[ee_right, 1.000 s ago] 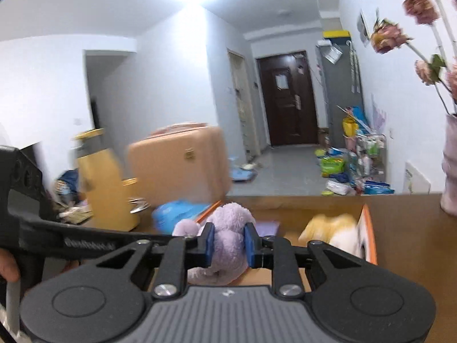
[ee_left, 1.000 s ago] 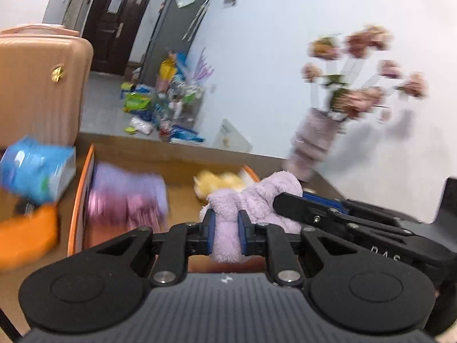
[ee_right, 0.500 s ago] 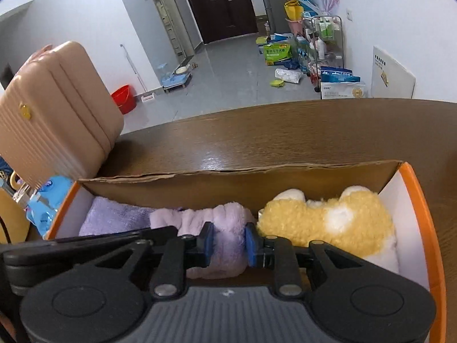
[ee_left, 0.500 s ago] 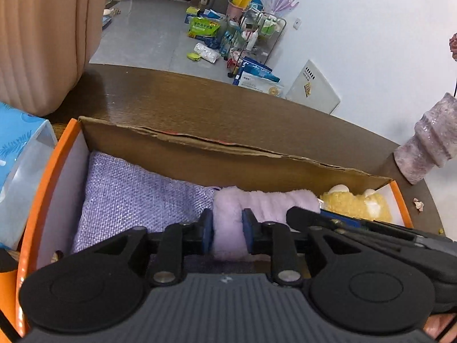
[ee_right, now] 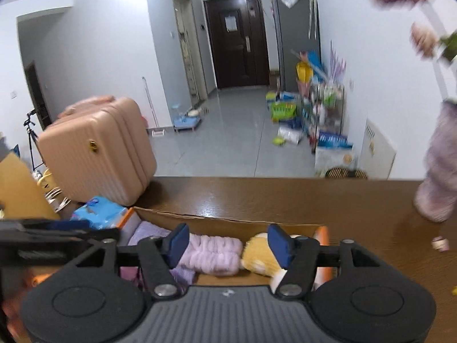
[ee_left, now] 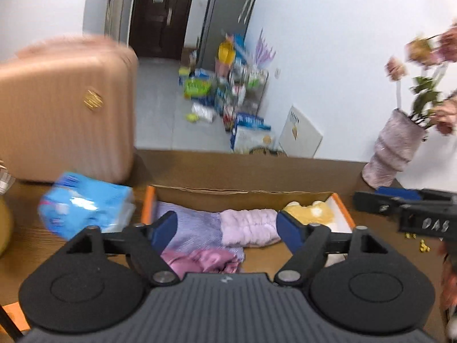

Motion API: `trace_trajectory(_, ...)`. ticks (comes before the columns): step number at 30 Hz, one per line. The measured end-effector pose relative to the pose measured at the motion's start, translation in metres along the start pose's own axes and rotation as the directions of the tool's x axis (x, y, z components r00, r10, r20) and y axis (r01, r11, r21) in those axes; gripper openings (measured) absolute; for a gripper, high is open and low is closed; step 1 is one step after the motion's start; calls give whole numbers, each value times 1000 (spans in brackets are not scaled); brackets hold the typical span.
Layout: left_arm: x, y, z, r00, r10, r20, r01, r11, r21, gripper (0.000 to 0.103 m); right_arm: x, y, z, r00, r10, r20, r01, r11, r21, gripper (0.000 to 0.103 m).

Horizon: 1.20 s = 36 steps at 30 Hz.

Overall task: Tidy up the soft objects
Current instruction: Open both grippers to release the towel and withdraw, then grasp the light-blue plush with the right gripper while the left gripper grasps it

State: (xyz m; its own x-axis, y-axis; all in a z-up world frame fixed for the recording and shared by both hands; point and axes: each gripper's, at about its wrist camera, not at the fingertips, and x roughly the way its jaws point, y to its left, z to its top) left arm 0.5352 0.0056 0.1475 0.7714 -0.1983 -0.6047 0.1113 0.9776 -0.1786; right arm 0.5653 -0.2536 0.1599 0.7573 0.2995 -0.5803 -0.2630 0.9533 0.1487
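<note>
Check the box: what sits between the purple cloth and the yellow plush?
The pale pink plush lies between the purple cloth and the yellow plush, touching both; clearest in the left wrist view.

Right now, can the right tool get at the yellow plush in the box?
Probably yes. The right tool is open above the open-topped box, and the yellow plush lies uncovered beside the purple plush.

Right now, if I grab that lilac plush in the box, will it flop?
Probably. The lilac plush looks fluffy and lies slumped in the box, so it should squash and droop. It likely weighs little, and its fur should resist slipping.
</note>
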Motion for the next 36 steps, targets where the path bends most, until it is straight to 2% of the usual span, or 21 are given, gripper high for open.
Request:
trace_trajectory(2, -39, -1, -15, 999, 6, 48, -7, 1000, 21, 85, -41, -3, -12, 999, -14, 46, 15, 1000, -26, 78)
trace_trajectory(4, -73, 1, -31, 996, 24, 81, -28, 999, 42, 87, -74, -6, -28, 996, -21, 89, 25, 998, -53, 83)
trace_trajectory(9, -134, -4, -59, 988, 69, 136, -77, 996, 49, 87, -125, -7, -66, 992, -40, 121, 49, 996, -79, 83)
trace_trajectory(12, -167, -5, -90, 973, 89, 213, -106, 992, 71, 90, -159, -5, -97, 986, 5, 169, 2, 999, -44, 83)
trace_trajectory(16, -205, -15, -147, 953, 73, 293, -108, 989, 103, 94, -204, 2, -154, 968, 51, 246, -46, 999, -28, 85)
trace_trajectory(18, -219, -19, -177, 945, 56, 322, -105, 985, 135, 97, -219, 8, -182, 962, 41, 269, -32, 999, -41, 86)
trace_trajectory(22, -239, -32, -241, 925, 76, 371, -152, 972, 180, 99, -245, 24, -241, 951, 15, 309, 6, 998, -67, 87)
trace_trajectory(24, -247, -33, -271, 930, 77, 359, -144, 976, 164, 100, -253, 30, -274, 942, 13, 335, 18, 996, -89, 90)
trace_trajectory(27, -255, -32, -313, 949, 50, 311, -88, 990, 108, 100, -260, 37, -322, 948, -12, 319, 39, 996, -78, 90)
trace_trajectory(29, -257, -30, -330, 958, 49, 281, -80, 992, 101, 100, -266, 39, -348, 948, -6, 317, 27, 998, -62, 90)
trace_trajectory(33, -257, -36, -342, 961, 70, 266, -111, 983, 144, 100, -270, 42, -370, 954, 14, 300, -2, 999, -41, 90)
trace_trajectory(36, -253, -40, -340, 960, 71, 271, -113, 983, 143, 101, -269, 43, -370, 953, -19, 301, 35, 998, -48, 90)
